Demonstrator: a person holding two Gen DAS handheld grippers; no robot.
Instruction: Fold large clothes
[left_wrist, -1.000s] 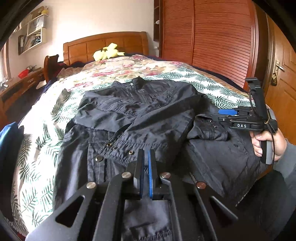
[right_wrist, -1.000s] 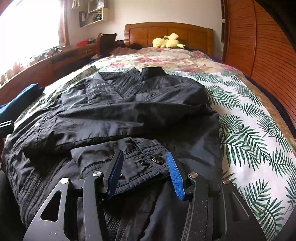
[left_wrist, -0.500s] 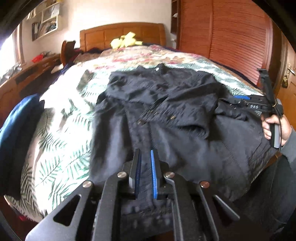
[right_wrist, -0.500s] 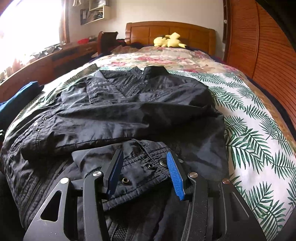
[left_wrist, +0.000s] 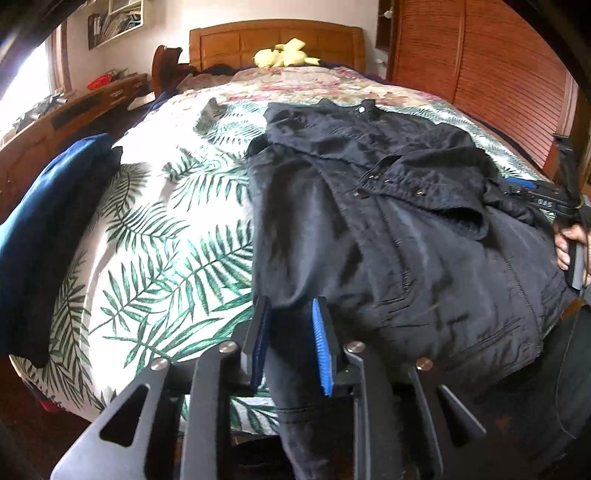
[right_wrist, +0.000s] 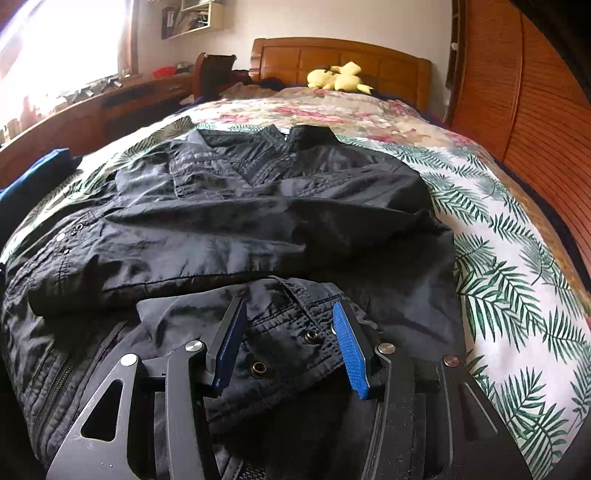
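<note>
A large black jacket (left_wrist: 388, 229) lies spread on the palm-leaf bedspread (left_wrist: 166, 240), with both sleeves folded across its front. My left gripper (left_wrist: 290, 314) is at the jacket's near left corner. Its jaws are opening, and the dark hem runs between the blue pads and hangs over the bed's edge. My right gripper (right_wrist: 288, 314) stands open just above the folded sleeve's snap-button cuff (right_wrist: 280, 354), which lies under and between its fingers. In the left wrist view the right gripper (left_wrist: 535, 195) shows at the jacket's right side, held by a hand (left_wrist: 569, 243).
A folded blue garment (left_wrist: 48, 221) lies at the bed's left edge. A yellow plush toy (right_wrist: 338, 77) sits by the wooden headboard (right_wrist: 369, 59). A wooden wardrobe (left_wrist: 498, 74) lines the right side, and a cluttered desk (left_wrist: 74, 107) runs along the left under the window.
My left gripper has slid left along the jacket's near edge to its left corner, and its jaws have gone from shut to parted. The right gripper has stayed over the cuff.
</note>
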